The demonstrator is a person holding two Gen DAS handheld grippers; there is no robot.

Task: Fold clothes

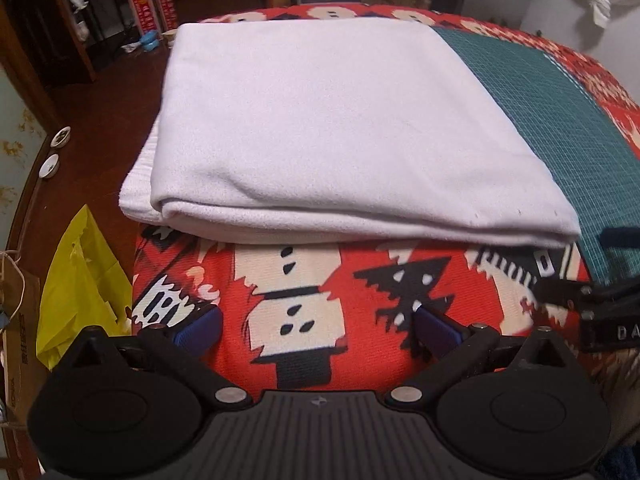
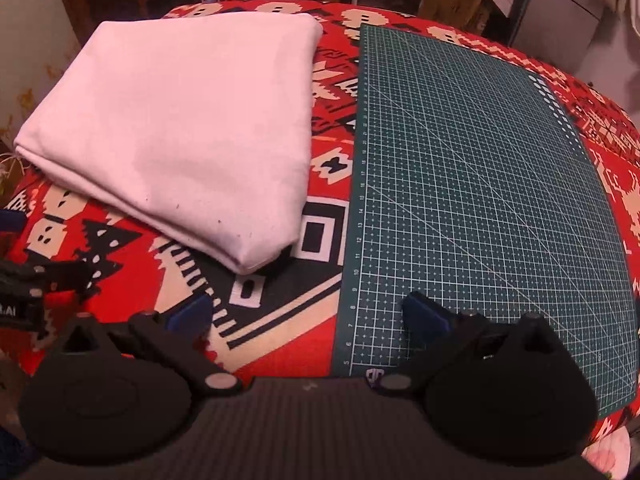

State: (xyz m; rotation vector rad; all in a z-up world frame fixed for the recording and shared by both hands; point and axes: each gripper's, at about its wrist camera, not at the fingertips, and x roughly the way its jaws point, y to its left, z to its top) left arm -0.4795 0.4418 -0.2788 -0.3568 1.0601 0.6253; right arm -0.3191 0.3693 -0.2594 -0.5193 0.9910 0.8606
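1. The white garment (image 1: pixel 352 128) lay folded into a flat rectangle of several layers on the patterned red cloth (image 1: pixel 296 320) that covered the surface, toward its left side and just beside the green cutting mat (image 2: pixel 480 200).
2. The left gripper (image 1: pixel 318 326) hovered over the near edge of the cloth, its jaws spread wide and holding nothing. The right gripper (image 2: pixel 306 314) stood likewise, jaws wide apart and empty, over the mat's near-left corner.
3. The scene fitted either a finished fold with both grippers drawn clear, or a pause ahead of a further fold of the same bundle; the views did not settle which.
4. Judgement: any further handling would do best to take all layers together at the near corner (image 2: pixel 256 260), since a lower layer stuck out at the left edge (image 1: pixel 136 196) and could slip.
5. Count: one garment, one cutting mat, one patterned cloth, two grippers.
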